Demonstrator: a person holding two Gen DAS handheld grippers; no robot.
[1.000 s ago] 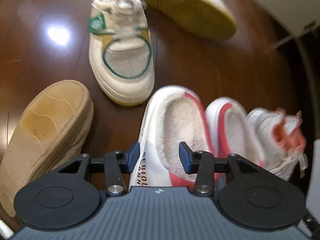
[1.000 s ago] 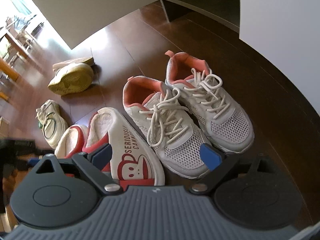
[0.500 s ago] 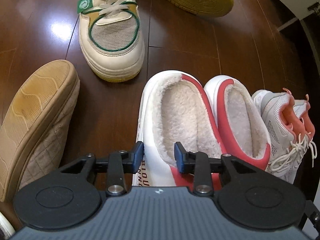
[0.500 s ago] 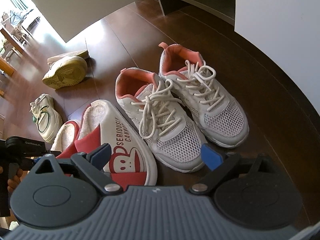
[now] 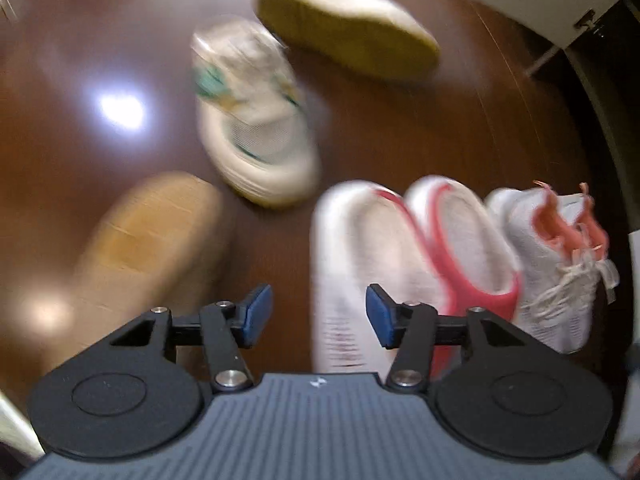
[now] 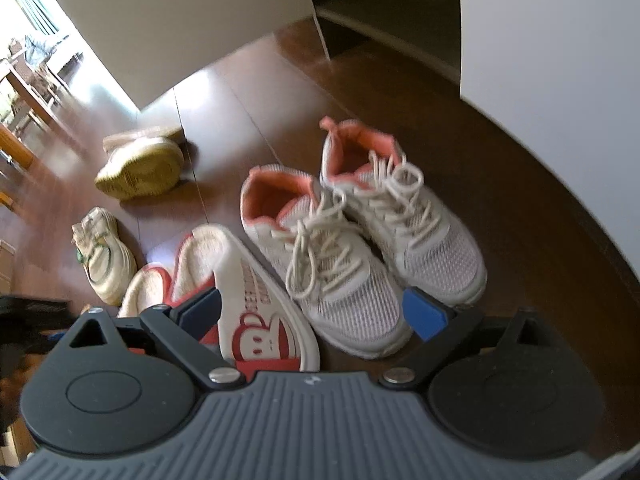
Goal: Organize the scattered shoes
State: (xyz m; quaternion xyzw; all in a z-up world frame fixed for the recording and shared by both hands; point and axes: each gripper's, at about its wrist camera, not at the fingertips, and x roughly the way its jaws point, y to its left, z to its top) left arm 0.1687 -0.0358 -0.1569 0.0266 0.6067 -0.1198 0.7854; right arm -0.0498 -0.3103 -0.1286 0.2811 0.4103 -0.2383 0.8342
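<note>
Left wrist view, blurred: left claw (image 5: 316, 314) w/ jaws opening, nothing pinched; the pads stand off the near slipper (image 5: 360, 264), whose side edge shows in the gap below them. That slipper lies on the dark wood floor (image 5: 420, 132), touching its mate, the 2nd slipper (image 5: 464, 248), on the right. Right again, a pair of white/pink sneakers (image 5: 556, 264), close against the 2nd slipper. Left of the claw, a tan shoe (image 5: 148, 232) lies sole up. Further off, a cream/green sneaker (image 5: 256, 136) sits upright, toe toward the camera; beyond it a yellow-soled shoe (image 5: 344, 28) on its side.

Right wrist view: right claw (image 6: 316, 312) released, jaws wide, gripping nothing. Under it the monkey-print slipper (image 6: 260, 312), and the other slipper (image 6: 148, 288) beside it on the left. White/pink sneakers (image 6: 352, 248) side by side, toes toward camera, right of the slippers, touching the monkey one. Cream/green sneaker (image 6: 104, 256) left, apart from the row. Yellow-soled shoe (image 6: 140, 172) further back, tipped over. White wall (image 6: 540, 32) right.
</note>
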